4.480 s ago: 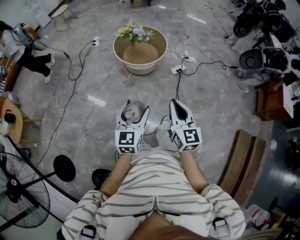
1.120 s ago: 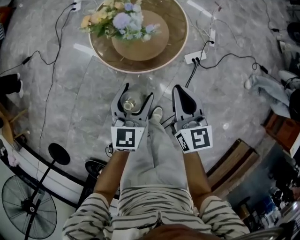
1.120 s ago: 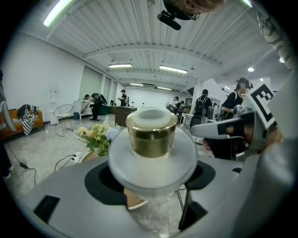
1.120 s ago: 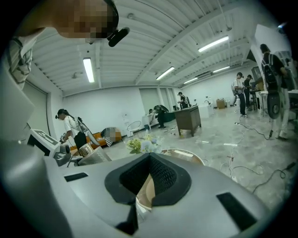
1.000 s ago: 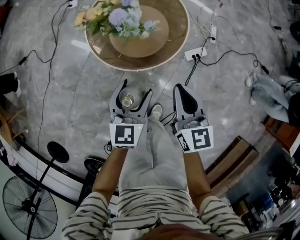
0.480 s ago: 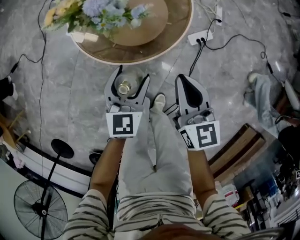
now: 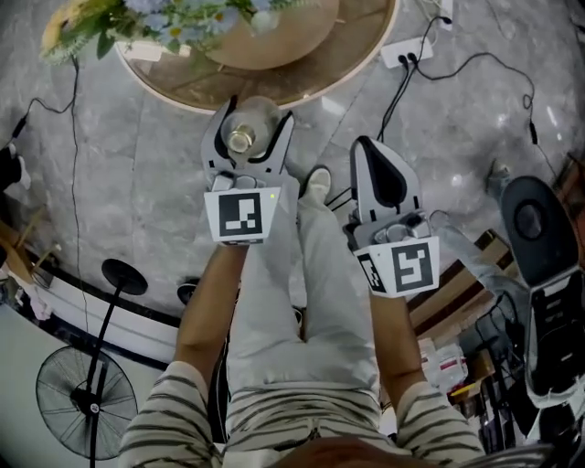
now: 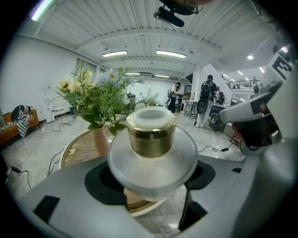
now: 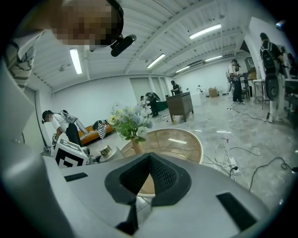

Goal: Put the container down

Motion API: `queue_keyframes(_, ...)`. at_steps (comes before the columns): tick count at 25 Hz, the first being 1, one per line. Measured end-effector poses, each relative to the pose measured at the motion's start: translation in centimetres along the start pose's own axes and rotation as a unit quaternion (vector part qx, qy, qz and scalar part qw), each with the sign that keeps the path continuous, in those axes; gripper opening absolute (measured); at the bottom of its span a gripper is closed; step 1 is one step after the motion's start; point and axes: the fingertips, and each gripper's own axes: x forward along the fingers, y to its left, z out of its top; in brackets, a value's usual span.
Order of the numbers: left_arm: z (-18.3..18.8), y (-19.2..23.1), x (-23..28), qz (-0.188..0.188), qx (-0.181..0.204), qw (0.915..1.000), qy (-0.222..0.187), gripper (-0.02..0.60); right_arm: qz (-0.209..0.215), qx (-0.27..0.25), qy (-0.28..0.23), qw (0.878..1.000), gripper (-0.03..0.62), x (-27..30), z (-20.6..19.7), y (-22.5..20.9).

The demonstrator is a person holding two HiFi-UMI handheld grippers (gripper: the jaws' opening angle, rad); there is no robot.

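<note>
Glass-topped round table [image 7: 352,41] lies ahead of me, with a flower bouquet [image 7: 137,18] standing on its left part. My left gripper [image 7: 259,108] has its jaws spread wide and clamped on the frosted glass container [image 8: 151,139]. The container has a brass-coloured cap, is upright, and hangs in the air over the floor just short of the near table rim. My right gripper [image 7: 373,151], further right, has its jaws pressed together on nothing. Step in hand, as I judge it: carrying the container to a place to set it. Next move calls for reaching over the rim, lowering onto bare tabletop clear of the bouquet, then releasing.
</note>
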Motion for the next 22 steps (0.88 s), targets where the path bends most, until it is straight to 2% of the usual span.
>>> queue_keyframes(10,-4.7,1.0,4.4,0.008,-0.007,0.9998,0.017,0.328,-0.011,0.012,0.011,1.000,0.009,1.9,-3.4,-1.0)
queue_keyframes(22,-8.3,2.9,8.2,0.025,0.014,0.9986,0.045,0.330,-0.011,0.026,0.027,0.999,0.008,3.1,-5.9,-0.9)
